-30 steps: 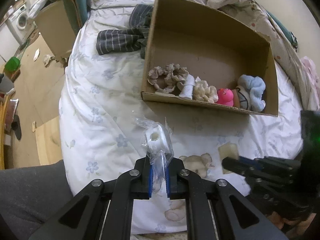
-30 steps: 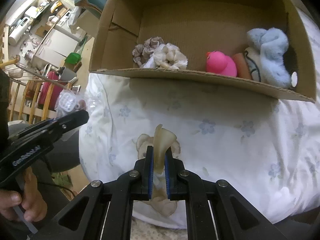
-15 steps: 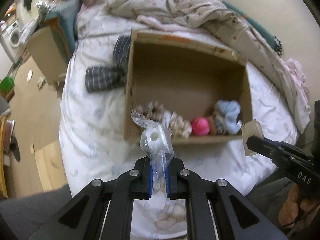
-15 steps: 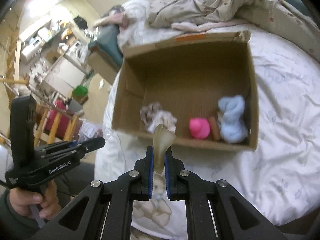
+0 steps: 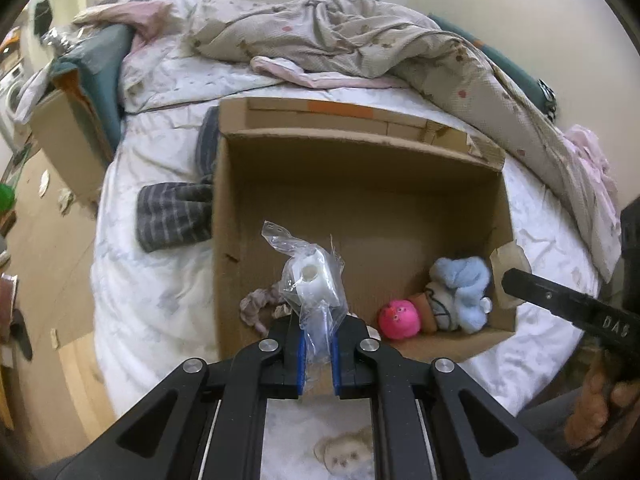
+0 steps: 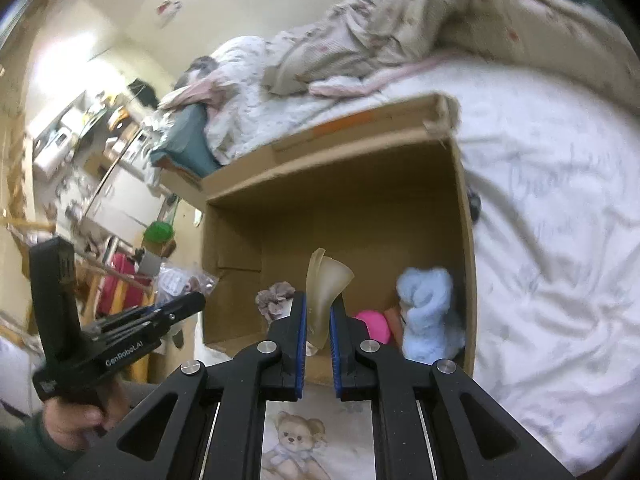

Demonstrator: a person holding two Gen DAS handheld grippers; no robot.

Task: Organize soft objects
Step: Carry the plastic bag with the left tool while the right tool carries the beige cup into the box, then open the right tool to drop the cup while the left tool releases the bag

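My left gripper (image 5: 318, 354) is shut on a clear plastic bag with a white roll inside (image 5: 312, 284), held above the near edge of the open cardboard box (image 5: 360, 188). My right gripper (image 6: 318, 344) is shut on a soft translucent beige piece (image 6: 326, 280), also over the box's near edge (image 6: 340, 200). Inside the box lie a pale scrunchie (image 5: 258, 304), a pink ball toy (image 5: 400, 320) and a light blue plush (image 5: 460, 284). The right gripper shows at the right of the left wrist view (image 5: 516, 280). The left one shows at the left of the right wrist view (image 6: 192, 304).
The box sits on a bed with a white floral sheet (image 5: 152, 280). A striped dark garment (image 5: 172, 216) lies left of the box. A crumpled blanket (image 5: 360, 44) covers the far side. Another cardboard box (image 5: 64, 132) stands beside the bed on the left.
Both grippers have risen and moved forward over the box's near edge, each still holding its item. The view now looks down into the box.
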